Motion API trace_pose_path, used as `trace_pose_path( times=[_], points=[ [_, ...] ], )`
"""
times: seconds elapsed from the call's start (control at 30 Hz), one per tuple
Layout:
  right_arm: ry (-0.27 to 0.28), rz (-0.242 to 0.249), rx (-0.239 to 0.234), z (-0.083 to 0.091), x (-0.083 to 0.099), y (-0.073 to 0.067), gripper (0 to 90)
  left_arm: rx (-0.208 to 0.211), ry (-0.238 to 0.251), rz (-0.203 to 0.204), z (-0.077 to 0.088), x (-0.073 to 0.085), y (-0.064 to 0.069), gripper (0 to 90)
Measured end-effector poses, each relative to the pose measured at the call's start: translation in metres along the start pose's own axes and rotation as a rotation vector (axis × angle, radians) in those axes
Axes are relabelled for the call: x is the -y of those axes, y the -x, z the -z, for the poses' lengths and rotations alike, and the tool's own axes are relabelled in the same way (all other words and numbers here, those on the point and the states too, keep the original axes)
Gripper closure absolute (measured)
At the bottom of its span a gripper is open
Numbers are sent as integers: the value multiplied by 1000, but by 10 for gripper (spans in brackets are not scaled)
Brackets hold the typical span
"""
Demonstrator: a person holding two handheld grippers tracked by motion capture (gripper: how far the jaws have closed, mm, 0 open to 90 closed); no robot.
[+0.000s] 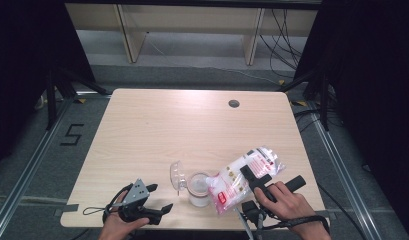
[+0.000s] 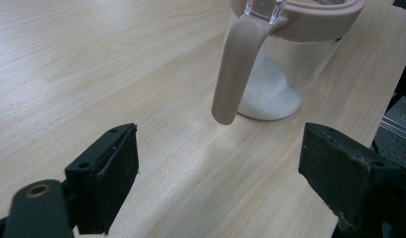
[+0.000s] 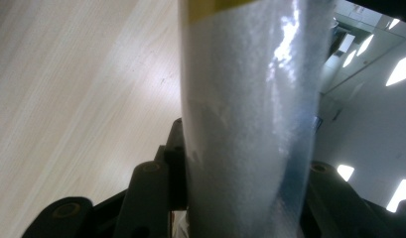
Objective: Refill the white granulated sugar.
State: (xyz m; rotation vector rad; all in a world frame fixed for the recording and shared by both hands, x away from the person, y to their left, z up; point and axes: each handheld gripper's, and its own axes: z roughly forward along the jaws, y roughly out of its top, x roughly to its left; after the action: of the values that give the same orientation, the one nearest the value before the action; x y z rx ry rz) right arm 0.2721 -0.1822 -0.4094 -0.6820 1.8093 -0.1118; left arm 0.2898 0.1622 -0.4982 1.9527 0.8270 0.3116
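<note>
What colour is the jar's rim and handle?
Pale pinkish beige; the jar handle shows best in the left gripper view.

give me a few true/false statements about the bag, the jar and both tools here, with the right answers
1. The right tool grips the bag of white grains. True.
2. The jar is empty. False: white grains lie heaped in its bottom.
3. The left tool is clamped on the jar's handle. False: its jaws stand open, apart from the jar, with bare table between them.
4. The jar's clear lid is swung open. True.
5. The bag lies flat on the table's far edge. False: it is held tilted, its lower end over the jar near the front edge.
</note>
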Motion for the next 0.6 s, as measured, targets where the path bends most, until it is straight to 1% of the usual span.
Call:
trace_pose_path(
  times=[0.07, 0.27, 0.33, 0.43, 0.47, 0.6],
  points=[
    [-24, -27, -2, 2, 0, -2, 639, -2, -5, -5, 0, 0, 0, 154],
    [-21, -40, 0, 2, 1, -3, 641, 0, 0, -1, 0, 0, 0, 154],
    [-25, -28, -2, 2, 1, -2, 642, 0, 0, 0, 0, 0, 0, 153],
    [-15, -30, -2, 1, 0, -2, 643, 0, -1, -1, 0, 0, 0, 154],
    [2, -4, -2, 0, 0, 0, 644, -3, -1, -1, 0, 0, 0, 154],
    [-1, -6, 0, 0, 0, -1, 648, -4, -2, -1, 0, 0, 0, 154]
  ],
)
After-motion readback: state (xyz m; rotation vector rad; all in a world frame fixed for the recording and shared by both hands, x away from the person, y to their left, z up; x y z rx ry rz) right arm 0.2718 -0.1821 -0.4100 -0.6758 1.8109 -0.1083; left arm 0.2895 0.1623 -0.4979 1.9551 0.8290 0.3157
